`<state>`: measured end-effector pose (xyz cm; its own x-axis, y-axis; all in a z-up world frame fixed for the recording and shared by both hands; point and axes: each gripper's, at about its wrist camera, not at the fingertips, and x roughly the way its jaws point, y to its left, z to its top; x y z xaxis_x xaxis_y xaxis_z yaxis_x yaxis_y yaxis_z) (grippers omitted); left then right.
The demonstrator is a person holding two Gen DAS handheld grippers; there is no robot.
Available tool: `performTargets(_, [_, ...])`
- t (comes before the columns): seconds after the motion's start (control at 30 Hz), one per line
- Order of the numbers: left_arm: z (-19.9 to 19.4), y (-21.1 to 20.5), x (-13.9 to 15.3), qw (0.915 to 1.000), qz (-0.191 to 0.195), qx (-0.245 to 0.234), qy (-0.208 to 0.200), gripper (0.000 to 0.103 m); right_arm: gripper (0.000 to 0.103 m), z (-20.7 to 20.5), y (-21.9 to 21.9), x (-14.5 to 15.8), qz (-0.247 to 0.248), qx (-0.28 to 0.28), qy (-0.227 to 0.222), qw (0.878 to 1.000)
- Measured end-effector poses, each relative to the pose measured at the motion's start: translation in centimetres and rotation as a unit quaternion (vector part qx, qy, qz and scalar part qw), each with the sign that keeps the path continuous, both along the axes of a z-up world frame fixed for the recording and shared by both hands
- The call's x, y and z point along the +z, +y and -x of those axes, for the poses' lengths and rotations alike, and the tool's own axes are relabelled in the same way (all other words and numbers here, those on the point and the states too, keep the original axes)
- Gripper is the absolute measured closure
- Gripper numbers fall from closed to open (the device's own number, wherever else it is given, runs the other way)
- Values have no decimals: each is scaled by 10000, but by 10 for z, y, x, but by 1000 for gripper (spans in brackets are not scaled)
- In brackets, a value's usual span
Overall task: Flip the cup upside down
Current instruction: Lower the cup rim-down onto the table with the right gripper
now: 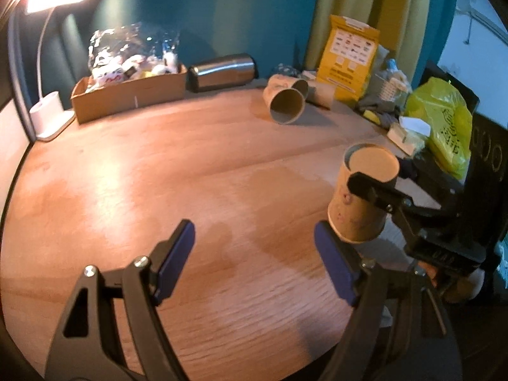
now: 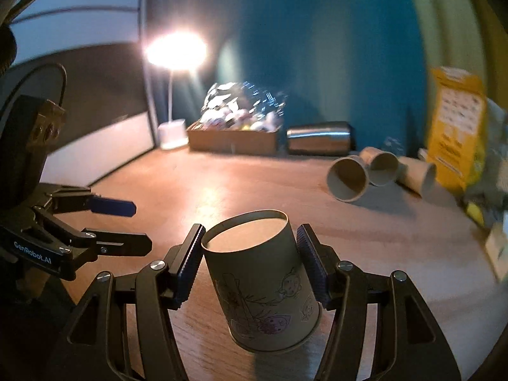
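Note:
A brown paper cup [image 2: 260,282] with line drawings stands upside down, base up and rim down, between the fingers of my right gripper [image 2: 250,254], which is shut on it. It sits at or just above the wooden table [image 2: 197,184]. In the left wrist view the same cup [image 1: 362,197] is at the right, clamped by my right gripper [image 1: 381,187]. My left gripper [image 1: 254,254] is open and empty, just left of the cup. It also shows in the right wrist view [image 2: 127,222] at the left.
Three paper cups [image 1: 287,101] lie on their sides at the back. A steel tumbler [image 1: 222,71], a cardboard box of bagged items [image 1: 127,95] and a lit desk lamp [image 1: 47,111] line the back. A yellow box [image 1: 349,60] and yellow-green bag [image 1: 444,127] crowd the right.

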<state>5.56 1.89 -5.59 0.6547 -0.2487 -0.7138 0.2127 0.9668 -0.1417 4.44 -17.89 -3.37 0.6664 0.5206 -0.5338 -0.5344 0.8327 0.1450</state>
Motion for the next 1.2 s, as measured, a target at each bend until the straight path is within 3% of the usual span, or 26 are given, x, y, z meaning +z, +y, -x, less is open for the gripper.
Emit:
performTargets(0.4, [10, -16, -2, 9997, 24, 145, -180, 24, 40, 18, -31, -25, -477, -508, -155, 9974])
performTargets(1.07, [28, -27, 6, 9990, -118, 258, -347, 24, 42, 24, -36, -31, -480, -518, -103, 9974])
performTargets(1.2, [35, -25, 9, 9986, -57, 351, -395, 24, 24, 20, -30, -29, -301, -567, 12, 9979])
